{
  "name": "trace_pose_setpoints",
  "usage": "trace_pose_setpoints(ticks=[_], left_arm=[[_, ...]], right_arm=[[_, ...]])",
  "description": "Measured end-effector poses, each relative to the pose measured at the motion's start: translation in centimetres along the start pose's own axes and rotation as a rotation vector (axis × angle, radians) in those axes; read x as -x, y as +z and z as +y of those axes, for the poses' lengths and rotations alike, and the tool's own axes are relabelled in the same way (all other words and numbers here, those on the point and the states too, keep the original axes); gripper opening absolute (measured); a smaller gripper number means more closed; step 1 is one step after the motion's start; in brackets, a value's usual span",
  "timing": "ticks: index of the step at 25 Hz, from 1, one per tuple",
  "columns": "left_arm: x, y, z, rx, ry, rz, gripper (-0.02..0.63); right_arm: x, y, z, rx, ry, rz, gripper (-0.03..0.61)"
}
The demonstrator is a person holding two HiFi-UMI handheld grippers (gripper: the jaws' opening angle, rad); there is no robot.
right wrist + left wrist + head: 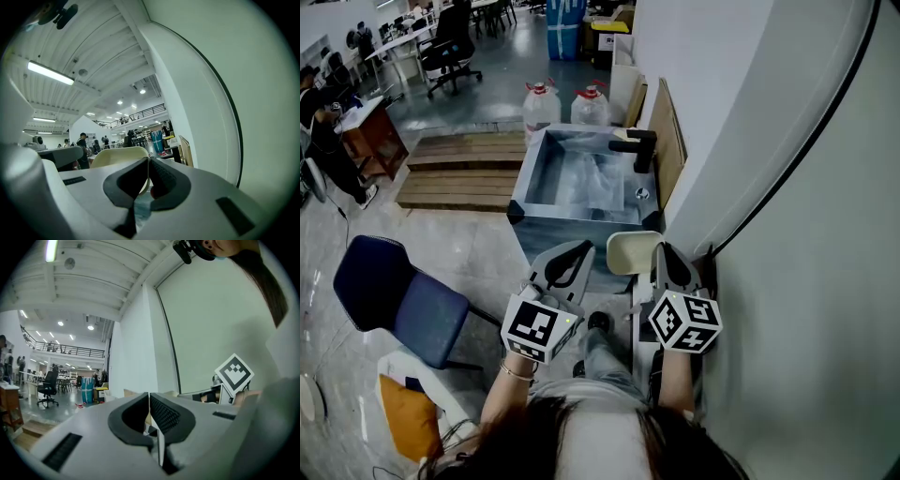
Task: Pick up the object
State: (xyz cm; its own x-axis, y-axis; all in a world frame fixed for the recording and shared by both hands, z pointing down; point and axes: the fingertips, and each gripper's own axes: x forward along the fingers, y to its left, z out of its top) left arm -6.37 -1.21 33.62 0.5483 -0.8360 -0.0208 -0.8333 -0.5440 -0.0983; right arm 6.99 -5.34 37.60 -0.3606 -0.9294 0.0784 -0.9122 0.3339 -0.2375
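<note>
Dark hair [581, 441] fills 6 o'clock of the head view, nearest the lens. A blue chair [394, 300] is seen at 9 o'clock, well apart from both tools. The left gripper [584, 247] is held low near the body; in the left gripper view [149, 394] its jaws are pressed together, nothing between them. A grey sink tub [525, 187] is placed at 12 o'clock. A cream panel [630, 251] lies just beside the right gripper [664, 246], whose jaws are likewise clenched on nothing in the right gripper view [148, 159], the panel just behind them. Which thing is meant as the object cannot be told. Step is judged as pre-approach: nothing is grasped yet. For the next move, a target must be settled on, jaws must be parted, and one tool must be reached forward toward 12 o'clock.
</note>
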Motion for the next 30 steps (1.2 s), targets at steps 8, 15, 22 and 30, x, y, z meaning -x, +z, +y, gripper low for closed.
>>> trace_pose_setpoints(ticks=[8,15,22,30], left_arm=[[1.4,0.2,-0.4,0.016,-0.001,-0.009,0.009],[1.9,0.1,-0.4,0.025,-0.005,-0.018,0.009],[1.7,0.0,-0.6,0.032,-0.015,-0.021,0.009],[1.4,0.1,-0.2,0.037,-0.019,-0.015,0.009]], right_arm=[[1.2,0.4,1.0,0.016,-0.002,-0.012,0.032],[1.8,0.1,1.3,0.023,-0.01,-0.012,0.032],[2.0,0.1,1.3,0.027,-0.013,-0.011,0.032],[1.7,0.2,1.2,0.02,-0.019,-0.006,0.032]])
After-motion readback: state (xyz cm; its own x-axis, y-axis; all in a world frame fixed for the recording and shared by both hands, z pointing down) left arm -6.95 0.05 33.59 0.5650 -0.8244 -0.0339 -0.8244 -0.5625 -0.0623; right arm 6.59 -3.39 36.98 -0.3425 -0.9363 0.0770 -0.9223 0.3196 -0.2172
